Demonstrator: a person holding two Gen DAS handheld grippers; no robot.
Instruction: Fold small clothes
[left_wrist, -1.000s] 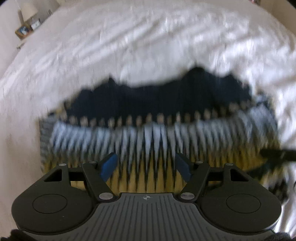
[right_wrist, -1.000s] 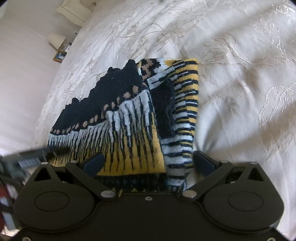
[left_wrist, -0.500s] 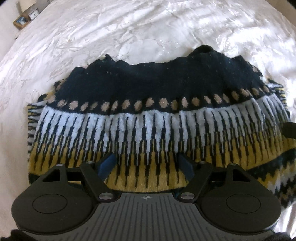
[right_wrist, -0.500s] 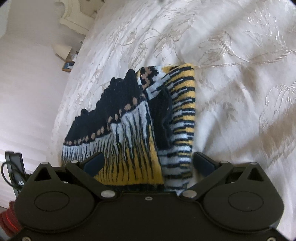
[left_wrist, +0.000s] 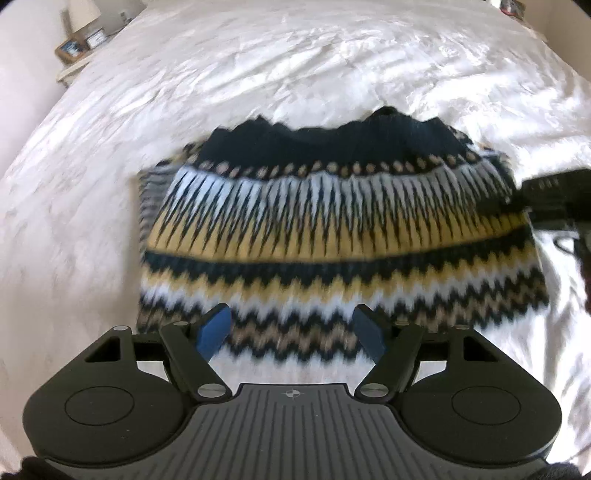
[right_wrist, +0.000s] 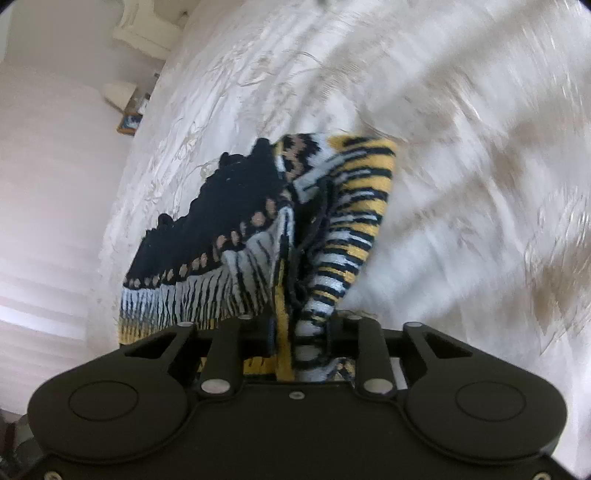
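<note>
Your left gripper (left_wrist: 291, 328) has pulled back and up from the sweater (left_wrist: 332, 229): a second ago its jaws sat over the yellow band, now they hover wide apart and empty above the zigzag hem at the near edge of the bed (left_wrist: 258, 74). The whole garment now shows, lying flat mid-bed on the white cover. At the sweater's right edge, your right gripper (right_wrist: 301, 332) was wide open a moment ago; its jaws are now closing, with a bunched fold of the striped side of the sweater (right_wrist: 258, 240) between them and apparently pinched. That reads as the grip for the next fold across. No containers are in view.
</note>
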